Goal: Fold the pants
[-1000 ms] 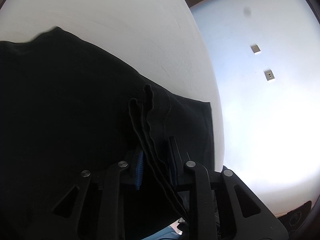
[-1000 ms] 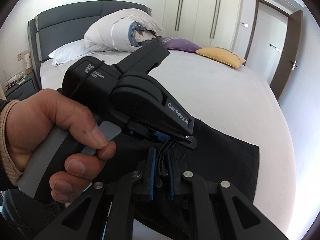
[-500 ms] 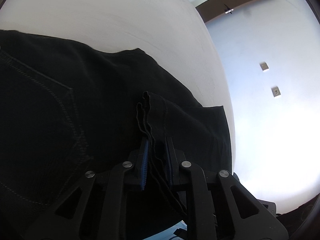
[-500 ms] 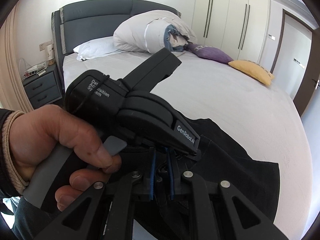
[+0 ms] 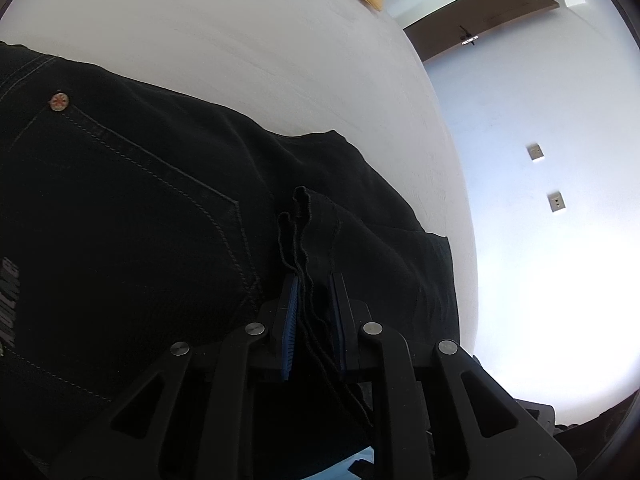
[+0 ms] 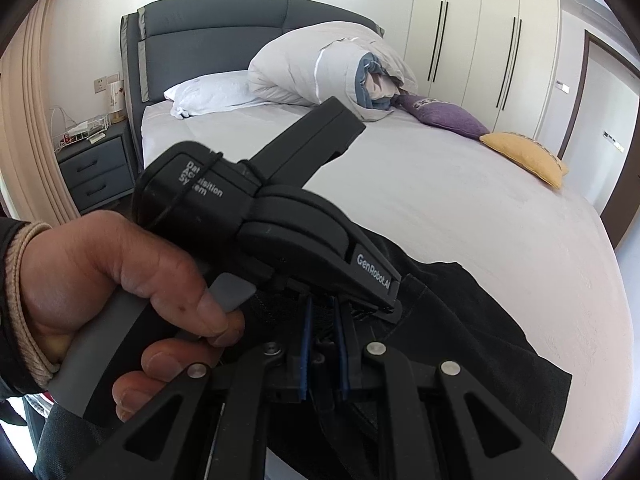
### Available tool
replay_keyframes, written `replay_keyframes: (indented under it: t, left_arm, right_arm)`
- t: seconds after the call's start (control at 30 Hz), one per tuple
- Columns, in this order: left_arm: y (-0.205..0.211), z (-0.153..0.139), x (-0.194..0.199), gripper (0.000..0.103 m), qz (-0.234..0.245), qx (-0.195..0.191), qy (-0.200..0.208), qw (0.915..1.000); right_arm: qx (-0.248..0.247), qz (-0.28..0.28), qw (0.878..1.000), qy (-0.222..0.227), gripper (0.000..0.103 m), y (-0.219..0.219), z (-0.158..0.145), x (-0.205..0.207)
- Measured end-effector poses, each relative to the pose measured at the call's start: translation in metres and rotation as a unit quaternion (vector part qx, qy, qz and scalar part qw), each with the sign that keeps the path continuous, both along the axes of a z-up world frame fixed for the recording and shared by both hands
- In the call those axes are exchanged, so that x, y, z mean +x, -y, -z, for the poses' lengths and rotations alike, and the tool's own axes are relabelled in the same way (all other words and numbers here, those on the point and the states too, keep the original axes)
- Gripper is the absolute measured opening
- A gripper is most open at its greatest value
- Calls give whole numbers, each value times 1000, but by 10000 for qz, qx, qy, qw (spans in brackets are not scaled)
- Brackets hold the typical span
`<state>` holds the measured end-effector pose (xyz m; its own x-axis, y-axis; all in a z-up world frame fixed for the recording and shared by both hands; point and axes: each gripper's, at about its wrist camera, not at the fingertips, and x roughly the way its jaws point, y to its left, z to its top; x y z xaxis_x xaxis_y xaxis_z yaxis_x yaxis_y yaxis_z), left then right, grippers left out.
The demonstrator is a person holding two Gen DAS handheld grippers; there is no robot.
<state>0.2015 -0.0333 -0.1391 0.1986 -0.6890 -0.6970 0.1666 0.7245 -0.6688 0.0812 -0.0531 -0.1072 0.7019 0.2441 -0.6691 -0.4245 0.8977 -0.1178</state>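
Note:
Black pants (image 5: 140, 208) lie on the white bed sheet (image 5: 240, 40); a back pocket with a rivet shows at the left. My left gripper (image 5: 314, 280) is shut on the layered hem edges of the pants, which stick up between its blue pads. In the right wrist view the pants (image 6: 480, 340) lie at the bed's near edge. My right gripper (image 6: 322, 308) is shut on the same bunch of black fabric, right beside the left gripper's body (image 6: 280, 220), held by a hand.
A yellow cushion (image 6: 524, 156), a purple cushion (image 6: 444, 114), a rolled duvet (image 6: 328, 68) and a pillow (image 6: 208, 94) lie toward the headboard. A nightstand (image 6: 96, 164) stands at the left. Wardrobes and a door line the far wall.
Both grippers have carried the held hem forward over the pants toward the waist; the back pocket and rivet have come into the left view. The left jaws closed tighter on the fabric.

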Motion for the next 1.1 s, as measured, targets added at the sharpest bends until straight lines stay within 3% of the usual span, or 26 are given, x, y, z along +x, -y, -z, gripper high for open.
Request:
replay_keyframes:
  t: [0.27,0.5,0.57,0.63,0.73,0.83,0.97,1.07,1.1]
  left_arm:
    - [-4,9,-15,14,-153,126,-95,9998]
    - [5,-4,-27,14,-357,333,106,9987]
    - [-3,-10,-33,14,-483,349,217,9980]
    - [-9,-21,-34,14,-633,366,283,9969]
    - [-8,-38,-40,14,-686,361,452,9960]
    - [-4,-54,-46,14,-587,401,613,9956]
    - [32,-73,-55,14,-50,346,772,9964]
    - [77,-70,-70,14,561,665,838,9927]
    - [87,-65,-74,14,672,763,815,9915]
  right_arm:
    - [-68,-178,9992,-354,13,-16,29,15]
    - [-29,-328,9984,-456,15,-22,38,13]
    - [128,-469,9967,-654,20,-22,42,12]
    - [395,-535,9936,-913,45,-18,43,10]
    - [889,-537,9898,-974,57,6,25,-2]
    - [1359,-370,9863,-857,61,52,1,-22]
    - [2272,458,9664,-1112,61,144,-9,-31]
    - [3189,1259,9307,-1275,61,226,-3,-30]
    - [3567,1505,9123,-1338,61,257,4,-29]
